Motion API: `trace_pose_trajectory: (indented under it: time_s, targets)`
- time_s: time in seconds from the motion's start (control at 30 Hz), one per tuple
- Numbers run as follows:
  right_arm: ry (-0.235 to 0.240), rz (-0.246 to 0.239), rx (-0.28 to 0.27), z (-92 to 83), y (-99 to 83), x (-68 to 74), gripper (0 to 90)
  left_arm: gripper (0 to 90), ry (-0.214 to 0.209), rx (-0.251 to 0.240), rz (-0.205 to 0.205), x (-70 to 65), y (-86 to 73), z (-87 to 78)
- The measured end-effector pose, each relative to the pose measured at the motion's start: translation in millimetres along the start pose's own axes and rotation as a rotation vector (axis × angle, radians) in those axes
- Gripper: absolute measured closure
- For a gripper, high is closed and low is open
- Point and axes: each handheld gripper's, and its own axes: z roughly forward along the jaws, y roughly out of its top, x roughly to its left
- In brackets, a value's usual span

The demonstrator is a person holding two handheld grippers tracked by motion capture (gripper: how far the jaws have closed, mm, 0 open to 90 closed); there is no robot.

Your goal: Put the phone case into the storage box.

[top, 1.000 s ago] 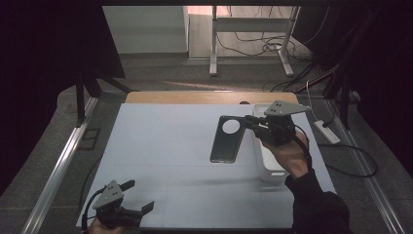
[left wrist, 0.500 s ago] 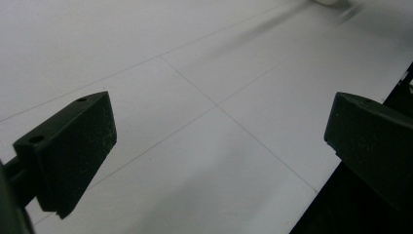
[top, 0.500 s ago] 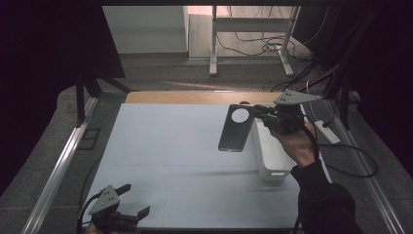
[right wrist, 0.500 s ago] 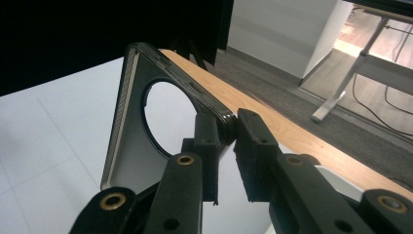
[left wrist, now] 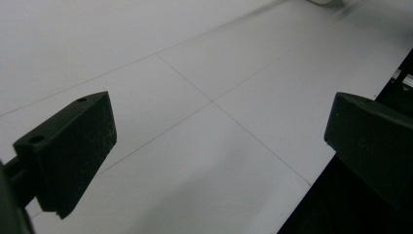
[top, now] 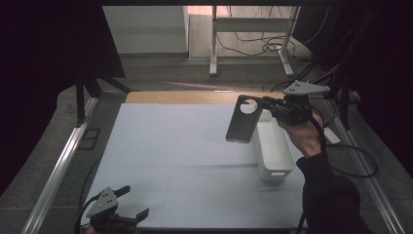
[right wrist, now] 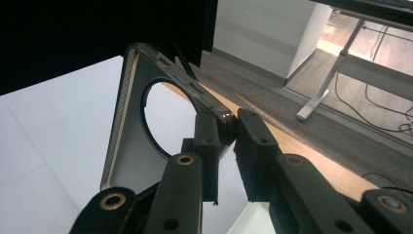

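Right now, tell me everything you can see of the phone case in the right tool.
The phone case is a dark, glossy shell, apparently plastic, with a large round camera cutout near its top and a ribbed edge. It hangs off the table, tilted, cutout end uppermost, beside the white bin. The right tool pinches its rim at one upper corner; nothing else touches it.

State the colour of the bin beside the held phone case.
White; the bin shows best in the high view, right of the dark phone case.
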Motion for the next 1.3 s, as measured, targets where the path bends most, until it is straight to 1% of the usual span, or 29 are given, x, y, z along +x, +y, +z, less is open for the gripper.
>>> trace_pose_trajectory:
  time_s: [0.07,0.23,0.53,0.7,0.97,1.1,1.17,1.3]
  targets:
    - [-0.007,-0.001,-0.001,0.0,0.8,-2.1,79.2,0.0,0.0,-0.003,-0.005,0.1,-0.2,0.0]
    - [-0.021,0.002,-0.007,-0.5,3.7,-13.3,79.2,0.0,-0.001,-0.003,-0.008,0.5,-0.3,-0.3]
    - [-0.057,0.007,-0.015,-0.2,4.2,-37.8,79.2,0.0,-0.001,0.002,-0.008,0.4,0.0,0.3]
    - [-0.078,-0.003,-0.009,1.5,3.8,-50.1,79.2,0.0,-0.002,0.001,-0.014,0.5,0.0,0.6]
    - [-0.101,-0.022,-0.007,2.6,3.0,-66.0,79.2,0.0,-0.002,0.008,-0.01,0.6,0.2,0.9]
    - [-0.115,-0.024,-0.004,1.6,1.4,-77.6,79.2,0.0,-0.005,0.009,-0.015,1.0,0.3,1.1]
    - [-0.115,-0.026,-0.005,1.8,1.2,-80.4,79.2,0.0,-0.005,0.01,-0.016,1.1,0.4,1.2]
    - [-0.123,-0.036,0.002,4.2,0.4,-90.5,79.2,0.0,-0.005,0.015,-0.016,1.0,0.7,1.9]
